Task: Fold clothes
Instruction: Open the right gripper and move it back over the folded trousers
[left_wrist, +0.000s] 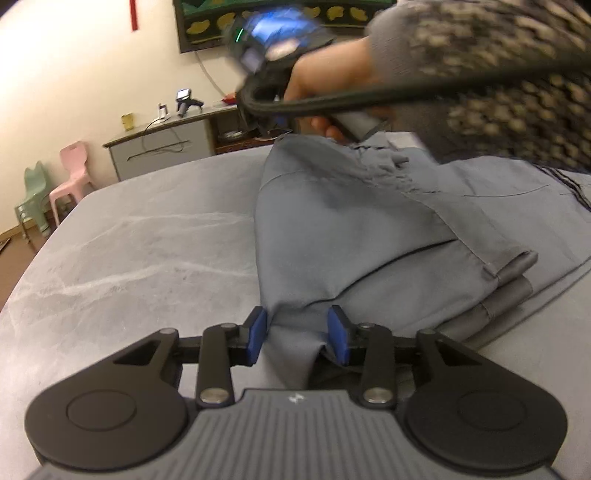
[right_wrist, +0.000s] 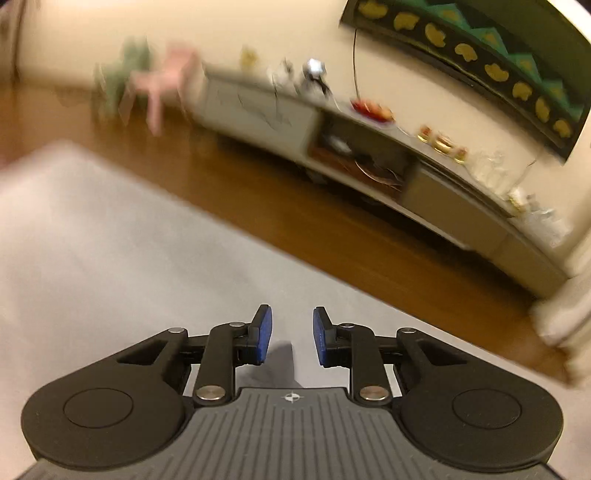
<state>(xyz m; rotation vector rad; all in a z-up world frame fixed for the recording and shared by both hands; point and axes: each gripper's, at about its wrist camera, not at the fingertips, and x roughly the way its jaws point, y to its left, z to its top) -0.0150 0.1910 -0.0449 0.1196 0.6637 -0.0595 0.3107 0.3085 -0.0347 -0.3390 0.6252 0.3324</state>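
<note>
soft, light grey garment (left_wrist: 351, 236) partly folded on the table (left_wrist: 147, 240), right of centre. left gripper (left_wrist: 297, 334) jaws parted around a near fold; right gripper (right_wrist: 291, 336) jaws parted, empty. best pinched at hems.

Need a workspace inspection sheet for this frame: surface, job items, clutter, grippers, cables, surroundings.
Surface: grey marbled table, bare left of the cloth.
Job's things: grey garment, partly folded, layered hems at its right edge.
Clutter: nothing seen on the table.
Grippers: left gripper open, fabric lying between its blue pads, not pinched. Right gripper open, empty, over bare table; that view is blurred.
Cables: black cable hangs from the right-hand device above the garment.
Surroundings: pink chair, green chair, grey cabinet, wood floor.
</note>
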